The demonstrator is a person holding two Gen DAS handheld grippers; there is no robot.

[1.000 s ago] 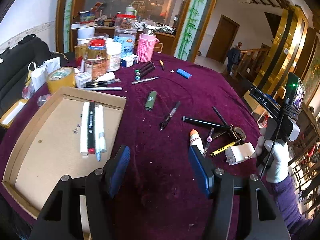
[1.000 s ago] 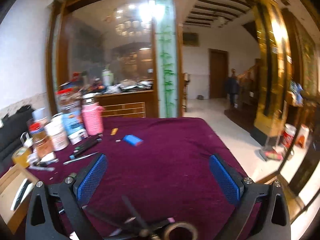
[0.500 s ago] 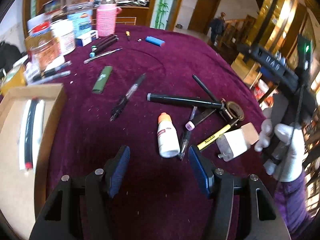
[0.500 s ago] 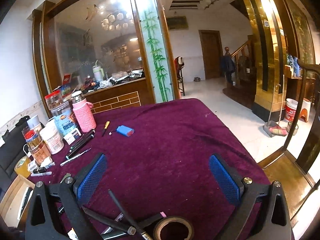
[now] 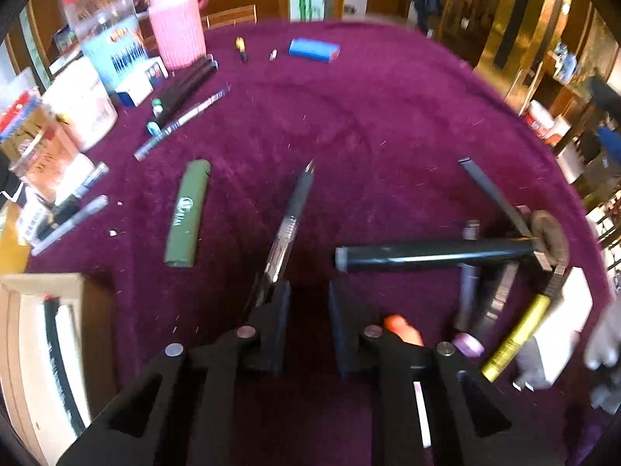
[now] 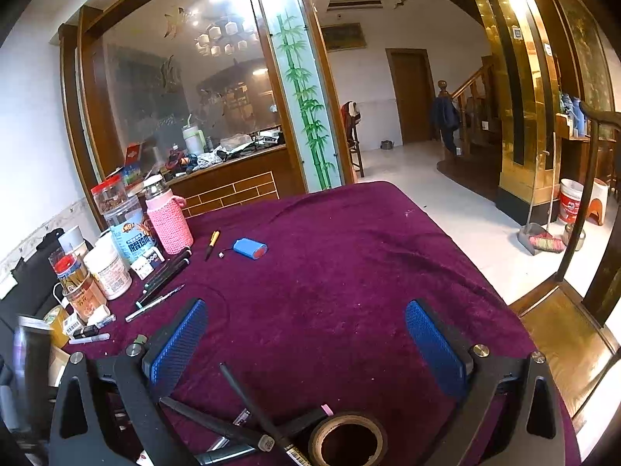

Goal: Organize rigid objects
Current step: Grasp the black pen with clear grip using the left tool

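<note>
Moved: the left claw (image 5: 308, 303) has swung away from the cardboard tray (image 5: 46, 283) and dropped low over the pen clutter on the purple bench (image 5: 349, 116); its jaws have just been closing and now stand narrow, with nothing between them.
Count: one clear gel pen (image 5: 289, 225), one thick black marker (image 5: 431, 252), one green lighter (image 5: 188, 213), one blue battery pack (image 5: 313, 49), one roll of tape (image 5: 549, 239), one yellow pen (image 5: 514, 339).
Left claw: nearly clenched on bare cloth; the gel pen's rear end lies against the outside of its left finger, and the marker's grey end sits just beside the right finger.
Right claw: (image 6: 308, 345) spread wide and released, hovering above the bench with nothing between its blue pads (image 6: 178, 345).
Tray: at the left edge of the left view, holding white and black pens (image 5: 58, 353); exact number unclear in the blur.
Surroundings: a pink-sleeved bottle (image 5: 178, 27) and several jars (image 5: 77, 105) crowd the far left; an orange-capped tube (image 5: 403, 330) is partly hidden behind the left claw's right finger.
</note>
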